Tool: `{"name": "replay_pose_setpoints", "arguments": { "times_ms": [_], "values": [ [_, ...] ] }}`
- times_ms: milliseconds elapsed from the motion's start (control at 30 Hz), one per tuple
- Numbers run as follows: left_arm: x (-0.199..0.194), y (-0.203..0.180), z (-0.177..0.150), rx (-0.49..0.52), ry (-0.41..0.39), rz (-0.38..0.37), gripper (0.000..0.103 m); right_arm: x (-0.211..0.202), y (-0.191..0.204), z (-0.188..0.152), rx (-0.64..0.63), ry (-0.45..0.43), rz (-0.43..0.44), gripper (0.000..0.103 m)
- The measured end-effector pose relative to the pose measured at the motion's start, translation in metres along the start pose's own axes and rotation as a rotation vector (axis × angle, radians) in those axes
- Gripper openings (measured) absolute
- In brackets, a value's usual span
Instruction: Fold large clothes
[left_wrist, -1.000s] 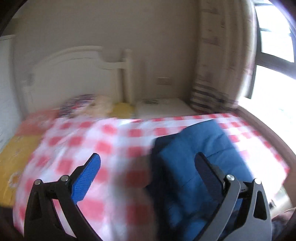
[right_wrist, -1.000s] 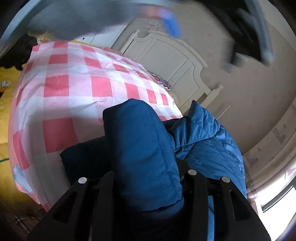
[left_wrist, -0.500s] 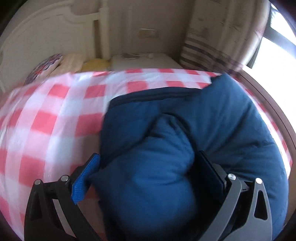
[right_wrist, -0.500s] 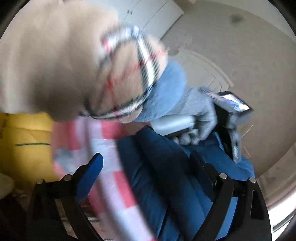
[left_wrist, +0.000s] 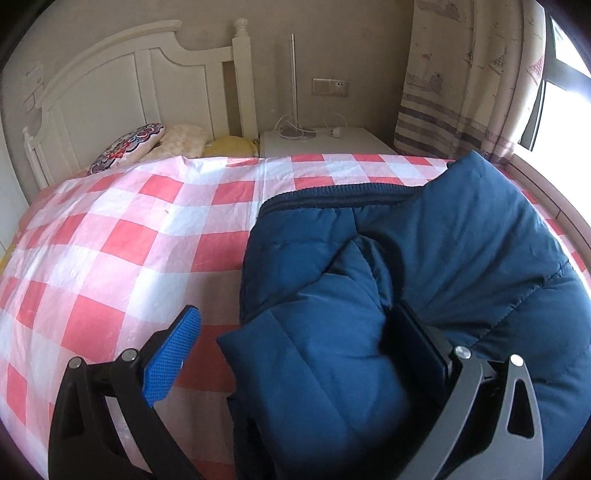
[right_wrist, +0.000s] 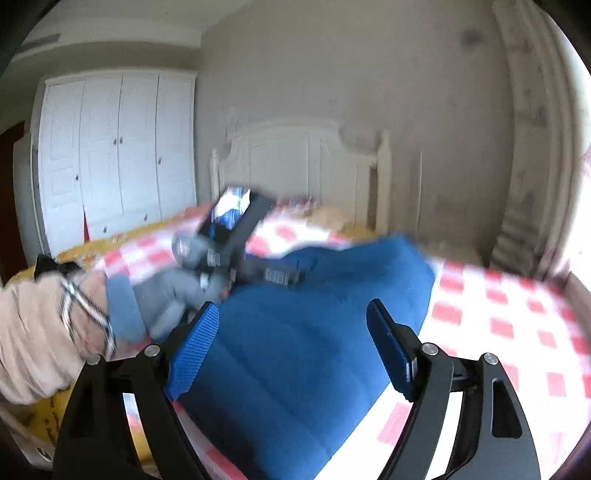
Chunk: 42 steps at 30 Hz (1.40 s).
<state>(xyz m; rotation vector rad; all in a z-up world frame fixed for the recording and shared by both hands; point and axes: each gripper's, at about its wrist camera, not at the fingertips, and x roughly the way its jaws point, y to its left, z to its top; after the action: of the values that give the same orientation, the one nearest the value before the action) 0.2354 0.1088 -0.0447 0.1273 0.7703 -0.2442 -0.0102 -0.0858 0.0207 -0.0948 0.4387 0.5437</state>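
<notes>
Your left gripper is spread wide, down low over the near edge of the jacket. A puffy fold of it sits between the jaws. The right finger is buried against the fabric, but the blue pad on the left stands clear of it with a strip of cover showing in the gap. So nothing is pinched there.

Your right gripper is up off the jacket and also spread. Its jaws have just been on the move, swinging wide and then coming in a bit, and there's nothing clamped between them. The blue quilting just shows through the gap from behind. That view is pretty blurry.

The jacket is a dark blue padded one, bunched up on the near right part of the bed, lying on the red and white checked cover. Its ribbed dark edge faces the far side, toward the headboard.

From the right camera you can see your left hand in a grey glove, at the jacket's left edge, with a beige sleeve and plaid cuff behind it.

Far end: a couple of pillows, a white nightstand with a cable on it, and a curtain on the right. A white wardrobe stands far left.
</notes>
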Motion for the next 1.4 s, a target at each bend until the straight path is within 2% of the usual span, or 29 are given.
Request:
{"name": "replay_pose_setpoints", "arguments": {
  "times_ms": [33,67,100,167,300,367,433,467,533,633,700,767,833,933,967,1033,1067,1167,1233,1300,1333,1400],
  "values": [
    [-0.001,0.001,0.000,-0.004,-0.003,0.004,0.101,0.015,0.006,-0.010,-0.040,0.087,0.026,0.079],
    [-0.001,0.002,-0.001,-0.009,-0.009,0.004,0.101,0.025,0.022,-0.022,-0.138,0.123,-0.016,0.085],
    [-0.002,0.003,-0.002,-0.015,-0.012,0.007,0.101,0.029,0.034,-0.032,-0.226,0.095,-0.058,0.087],
    [-0.003,0.004,-0.002,-0.022,-0.017,0.016,0.101,0.032,0.031,-0.028,-0.178,0.116,-0.047,0.087],
    [-0.006,-0.003,0.000,0.010,-0.017,0.066,0.101,0.034,0.033,-0.024,-0.202,0.136,-0.064,0.087],
    [-0.014,-0.011,0.006,0.050,-0.006,0.132,0.101,0.034,0.036,-0.025,-0.220,0.143,-0.085,0.087],
    [-0.032,-0.023,0.015,0.091,-0.023,0.244,0.101,0.039,0.037,-0.028,-0.221,0.151,-0.086,0.088],
    [-0.041,-0.025,0.019,0.092,-0.041,0.257,0.101,0.040,0.038,-0.028,-0.216,0.153,-0.083,0.088],
    [-0.067,-0.028,0.031,0.045,-0.086,0.192,0.101,0.039,0.036,-0.029,-0.214,0.152,-0.083,0.088],
    [-0.078,-0.034,0.041,0.003,-0.097,0.151,0.101,0.040,0.037,-0.032,-0.214,0.154,-0.081,0.089],
    [-0.062,-0.041,0.037,-0.002,-0.068,0.190,0.101,0.040,0.036,-0.032,-0.210,0.152,-0.078,0.089],
    [-0.025,-0.046,0.021,-0.001,0.018,0.234,0.101,0.041,0.035,-0.034,-0.210,0.152,-0.073,0.089],
    [-0.016,-0.037,0.011,-0.054,0.013,0.197,0.101,0.040,0.038,-0.034,-0.236,0.157,-0.070,0.089],
    [-0.017,-0.019,0.005,-0.136,0.015,0.209,0.101,0.037,0.032,-0.028,-0.247,0.157,-0.032,0.088],
    [-0.017,-0.016,0.003,-0.144,0.017,0.203,0.101,0.035,0.030,-0.026,-0.248,0.156,-0.016,0.086],
    [-0.016,-0.013,0.002,-0.160,0.021,0.192,0.101,0.026,0.016,-0.018,-0.224,0.132,0.011,0.074],
    [-0.015,-0.012,0.002,-0.162,0.022,0.188,0.101,0.022,0.008,-0.013,-0.203,0.112,0.009,0.074],
    [-0.018,-0.011,0.001,-0.167,0.021,0.183,0.101,0.013,-0.028,0.007,-0.145,0.046,-0.053,0.067],
    [-0.017,-0.008,0.000,-0.179,0.017,0.171,0.101,0.020,-0.057,0.019,-0.118,0.041,-0.086,0.050],
    [-0.017,-0.003,0.000,-0.202,0.019,0.148,0.101,0.036,-0.082,0.032,-0.093,0.062,-0.088,0.038],
    [-0.017,0.000,-0.001,-0.217,0.020,0.133,0.101,0.050,-0.097,0.041,-0.075,0.077,-0.080,0.034],
    [-0.018,0.004,-0.003,-0.245,0.021,0.107,0.101,0.071,-0.116,0.056,-0.049,0.097,-0.077,0.032]
  ]
}}
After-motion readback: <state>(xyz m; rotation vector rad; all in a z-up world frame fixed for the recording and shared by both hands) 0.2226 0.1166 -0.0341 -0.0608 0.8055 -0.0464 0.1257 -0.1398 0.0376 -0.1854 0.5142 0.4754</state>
